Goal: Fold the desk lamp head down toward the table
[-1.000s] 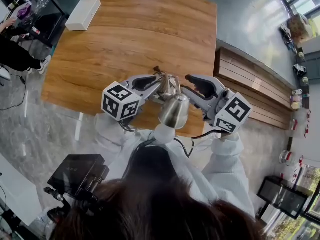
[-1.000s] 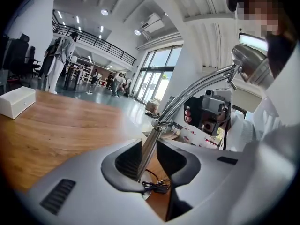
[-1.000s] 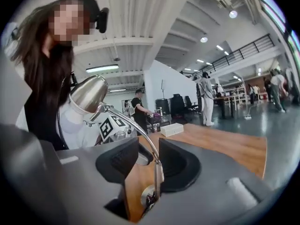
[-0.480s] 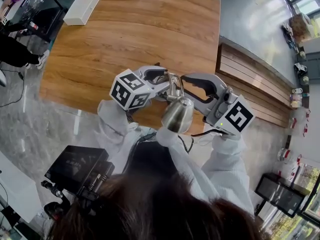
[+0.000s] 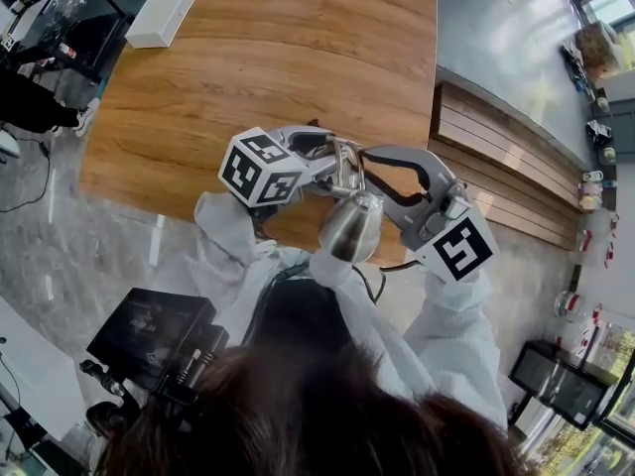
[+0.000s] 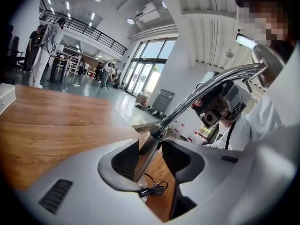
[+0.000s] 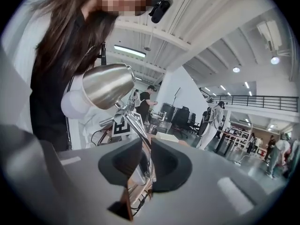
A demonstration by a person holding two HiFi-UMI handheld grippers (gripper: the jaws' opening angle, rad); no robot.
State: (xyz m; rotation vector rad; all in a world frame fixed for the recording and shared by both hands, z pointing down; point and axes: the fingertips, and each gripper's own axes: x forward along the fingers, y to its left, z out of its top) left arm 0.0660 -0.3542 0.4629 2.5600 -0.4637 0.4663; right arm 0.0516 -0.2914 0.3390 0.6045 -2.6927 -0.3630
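A chrome desk lamp stands at the near edge of the wooden table (image 5: pixel 248 67). Its bell-shaped head (image 5: pixel 349 228) hangs toward me, with the white bulb (image 7: pixel 75 108) showing below the shade (image 7: pixel 108 84). My left gripper (image 5: pixel 332 157) straddles the lamp's lower arm (image 6: pixel 146 156). Its jaws are closing, but a gap still shows beside the rod. From the other side, my right gripper (image 5: pixel 365 159) is closing its jaws, and the pads press the thin upper arm (image 7: pixel 146 149). The lamp's base is hidden.
A white box (image 5: pixel 162 13) lies at the table's far left corner. A slatted wooden bench (image 5: pixel 516 167) runs along the right. The lamp's black cable (image 6: pixel 152 190) coils on the table under the jaws. People stand in the background hall.
My left gripper let go of the lamp arm, its jaws spread, and it shifted right. My right gripper rolled and its jaws narrowed onto the upper arm. The lamp head stayed put.
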